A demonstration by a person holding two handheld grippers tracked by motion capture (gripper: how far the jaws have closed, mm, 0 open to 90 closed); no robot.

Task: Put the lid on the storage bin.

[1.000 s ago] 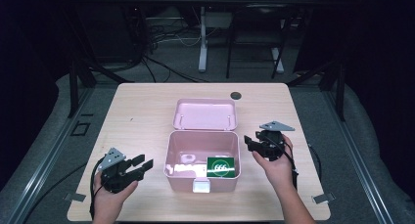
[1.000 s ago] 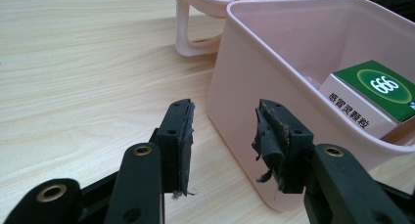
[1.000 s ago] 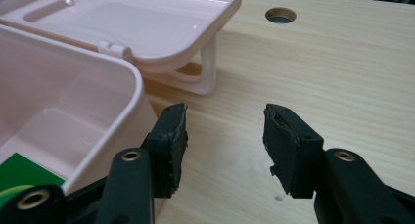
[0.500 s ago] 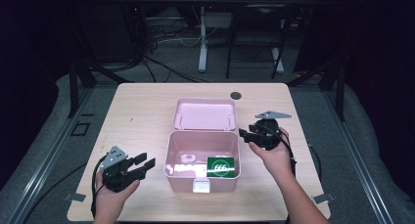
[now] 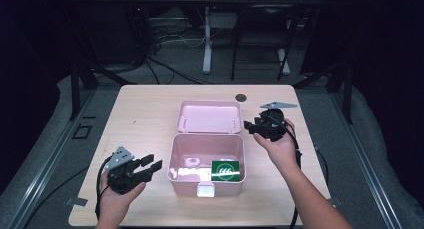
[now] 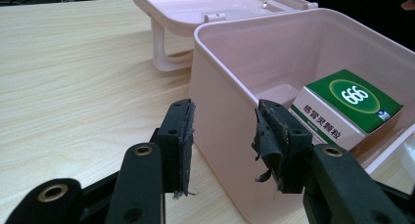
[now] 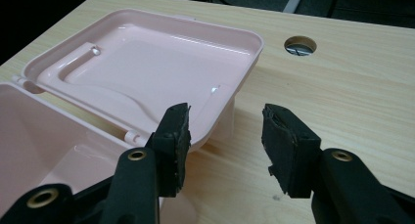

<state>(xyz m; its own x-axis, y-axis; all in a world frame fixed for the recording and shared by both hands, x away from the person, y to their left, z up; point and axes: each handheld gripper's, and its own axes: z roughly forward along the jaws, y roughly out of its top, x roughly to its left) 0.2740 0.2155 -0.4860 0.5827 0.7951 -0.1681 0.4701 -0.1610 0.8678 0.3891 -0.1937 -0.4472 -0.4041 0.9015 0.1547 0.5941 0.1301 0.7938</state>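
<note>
Pink plastic box [image 5: 207, 156], rounded corners, lid [image 5: 209, 117] flat open (glossy); matte wood-grain table [image 5: 145, 124].

Table [image 5: 150, 119] with a box [image 5: 206, 161] at its centre, toward the near edge. The lid [image 5: 209, 116] lies thrown back flat on the table, just behind the box and joined to its far wall. A carton [image 5: 226, 170] lies in the box, at its near right corner. A cable hole [image 5: 241, 97] lies in the tabletop beyond the lid, to its right. The left gripper [image 5: 151, 164] is left of the box near the near edge; the right gripper [image 5: 250, 126] is just right of the lid's near right corner.
</note>
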